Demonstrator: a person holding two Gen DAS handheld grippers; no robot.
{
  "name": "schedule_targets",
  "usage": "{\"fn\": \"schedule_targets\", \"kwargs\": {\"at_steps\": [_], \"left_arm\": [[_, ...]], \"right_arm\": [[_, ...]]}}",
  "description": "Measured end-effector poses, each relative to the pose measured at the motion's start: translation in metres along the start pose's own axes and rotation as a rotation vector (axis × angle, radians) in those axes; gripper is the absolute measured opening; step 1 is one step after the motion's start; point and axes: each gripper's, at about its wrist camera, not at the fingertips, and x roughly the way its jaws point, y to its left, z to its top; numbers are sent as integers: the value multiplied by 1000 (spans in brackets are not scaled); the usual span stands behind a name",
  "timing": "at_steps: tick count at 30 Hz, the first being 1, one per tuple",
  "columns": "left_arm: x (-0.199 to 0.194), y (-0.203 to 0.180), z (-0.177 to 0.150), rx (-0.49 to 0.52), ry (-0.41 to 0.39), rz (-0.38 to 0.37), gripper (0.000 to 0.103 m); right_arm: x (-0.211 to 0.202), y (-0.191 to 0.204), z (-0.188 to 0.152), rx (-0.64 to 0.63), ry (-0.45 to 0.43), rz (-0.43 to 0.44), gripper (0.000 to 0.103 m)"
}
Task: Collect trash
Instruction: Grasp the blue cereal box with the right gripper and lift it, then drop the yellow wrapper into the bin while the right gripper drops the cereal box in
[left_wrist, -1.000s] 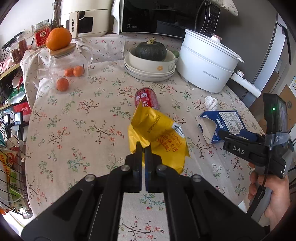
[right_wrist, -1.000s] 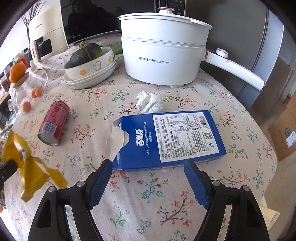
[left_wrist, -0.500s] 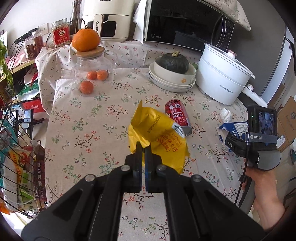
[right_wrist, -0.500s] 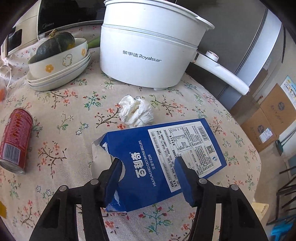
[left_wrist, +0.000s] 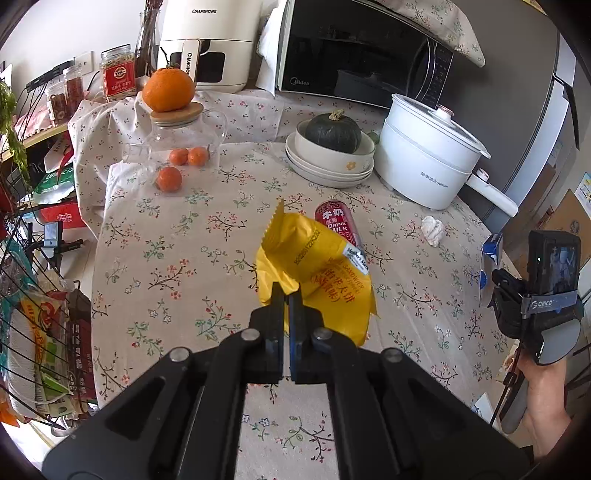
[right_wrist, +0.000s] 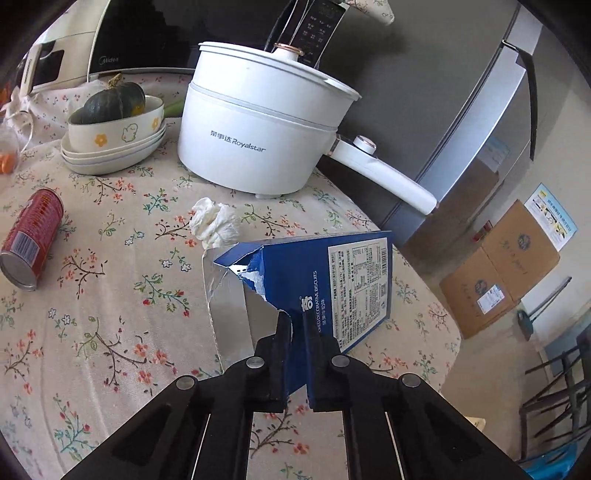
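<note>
In my left view the can lies mid-frame on the table behind the wrapper, tissue to its right, pot upper right, bowls left of it, box low in my right view.

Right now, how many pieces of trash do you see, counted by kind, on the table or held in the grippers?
Snack wrapper: 1, yellow wrapper, held in the left gripper
Cardboard box: 1, blue biscuit box, held in the right gripper
Drink can: 1, red can, on its side
Crumpled tissue: 1, white tissue
Total: 4
</note>
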Motion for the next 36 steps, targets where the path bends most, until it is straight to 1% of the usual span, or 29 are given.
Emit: {"fn": "schedule_targets", "kwargs": {"at_steps": [5, 7, 10, 12, 18, 20, 21, 23, 24, 29, 32, 36], "left_arm": [[-4, -9, -4, -7, 12, -35, 2], [-8, -17, -6, 11, 9, -40, 2], [-14, -31, -8, 54, -11, -35, 2], [-18, -38, -10, 63, -17, -46, 2], [-25, -56, -12, 69, -21, -80, 2], [-25, -62, -13, 49, -9, -111, 2], [-26, -66, -14, 40, -3, -127, 2], [-27, -76, -15, 32, 3, -157, 2], [-29, -82, -16, 30, 2, -172, 2], [-36, -119, -24, 60, 0, -244, 2], [-38, -146, -33, 109, 4, -273, 2], [-40, -176, -46, 186, 15, -299, 2]], "right_arm": [[-32, -44, -2, 51, -29, 71, 3], [-44, -61, -3, 69, -39, 100, 2], [-59, -85, -7, 102, -48, 156, 1], [-68, -100, -11, 119, -56, 178, 1], [-77, -144, -33, 206, -61, 307, 1], [-76, -157, -41, 235, -58, 338, 1], [-74, -164, -45, 258, -42, 360, 1], [-72, -178, -49, 309, -11, 424, 1], [-73, -184, -50, 323, -11, 444, 1], [-87, -217, -60, 350, -33, 487, 1], [-93, -237, -68, 363, -37, 516, 1], [-99, -263, -82, 377, -43, 530, 1]]}}
